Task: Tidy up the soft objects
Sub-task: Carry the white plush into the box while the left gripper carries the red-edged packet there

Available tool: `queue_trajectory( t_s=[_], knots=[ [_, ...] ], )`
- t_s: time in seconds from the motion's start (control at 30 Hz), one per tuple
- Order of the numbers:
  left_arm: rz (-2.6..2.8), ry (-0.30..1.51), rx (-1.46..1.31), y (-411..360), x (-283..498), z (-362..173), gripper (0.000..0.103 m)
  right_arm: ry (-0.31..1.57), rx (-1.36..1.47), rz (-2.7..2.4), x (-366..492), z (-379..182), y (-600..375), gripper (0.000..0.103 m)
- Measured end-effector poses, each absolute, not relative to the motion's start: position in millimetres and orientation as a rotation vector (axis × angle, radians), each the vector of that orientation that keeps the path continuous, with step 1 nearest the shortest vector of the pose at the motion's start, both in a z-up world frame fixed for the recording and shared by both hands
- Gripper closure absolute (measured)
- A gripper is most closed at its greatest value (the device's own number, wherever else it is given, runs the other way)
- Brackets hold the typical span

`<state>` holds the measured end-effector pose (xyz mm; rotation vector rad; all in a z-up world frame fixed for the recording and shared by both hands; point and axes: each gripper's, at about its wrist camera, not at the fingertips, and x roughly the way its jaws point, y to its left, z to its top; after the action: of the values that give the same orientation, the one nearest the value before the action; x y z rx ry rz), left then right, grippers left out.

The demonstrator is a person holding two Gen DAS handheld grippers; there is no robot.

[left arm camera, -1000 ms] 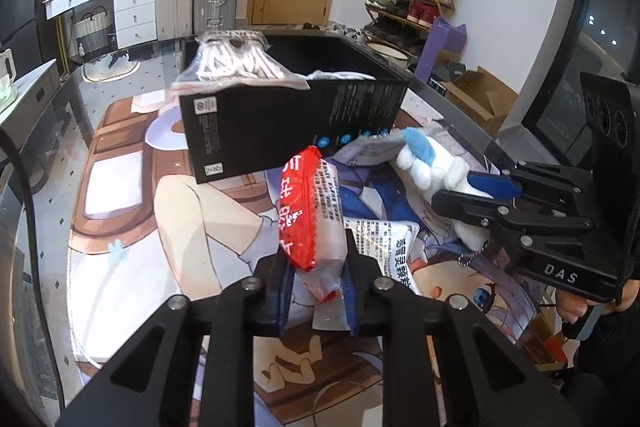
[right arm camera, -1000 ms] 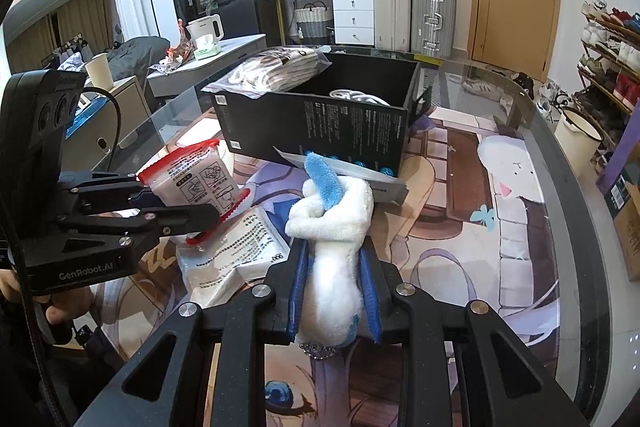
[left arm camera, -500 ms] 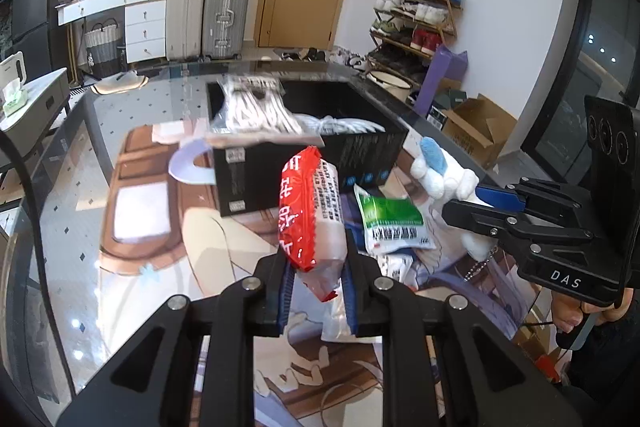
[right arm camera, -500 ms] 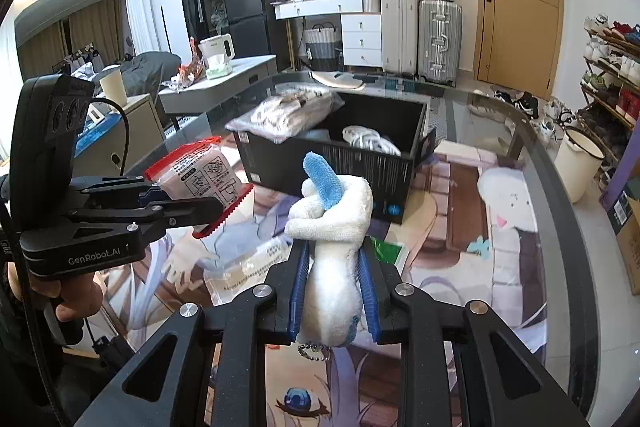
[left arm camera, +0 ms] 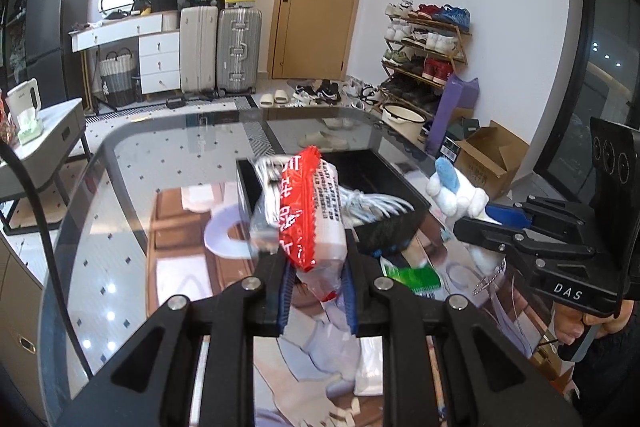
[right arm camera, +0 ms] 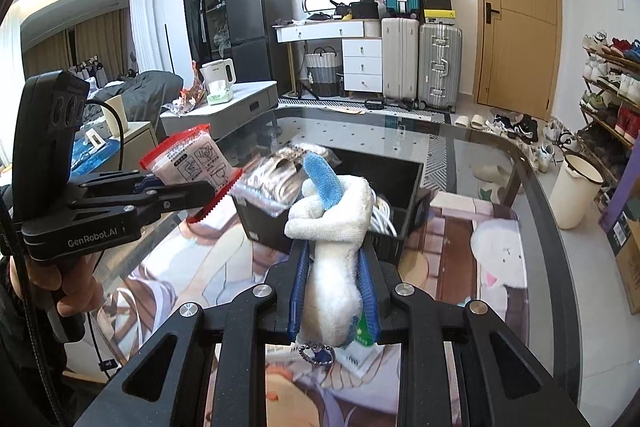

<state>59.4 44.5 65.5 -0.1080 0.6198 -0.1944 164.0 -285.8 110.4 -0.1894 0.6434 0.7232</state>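
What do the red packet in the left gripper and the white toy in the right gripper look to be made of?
Red packet: thin glossy plastic film, by its sheen, crinkles and serrated sealed edge; the contents look soft, probably tissues. White toy: fuzzy plush fabric with a blue terry-like part, squeezed in where the right gripper clamps it; a small metal chain hangs below.

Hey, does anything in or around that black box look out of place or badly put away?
Yes. A clear plastic bag of striped fabric sits tilted on the near-left rim of the black box, overhanging the edge rather than lying inside. A green and white packet lies loose on the table in front of the box.
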Motion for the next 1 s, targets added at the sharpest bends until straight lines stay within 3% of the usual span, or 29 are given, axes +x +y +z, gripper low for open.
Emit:
queue_trajectory(
  t_s=[1.0],
  knots=[
    [-0.156, 0.689, -0.093, 51, 131, 42, 0.084, 0.67, -0.199, 0.72, 251, 101, -246, 0.079]
  ],
)
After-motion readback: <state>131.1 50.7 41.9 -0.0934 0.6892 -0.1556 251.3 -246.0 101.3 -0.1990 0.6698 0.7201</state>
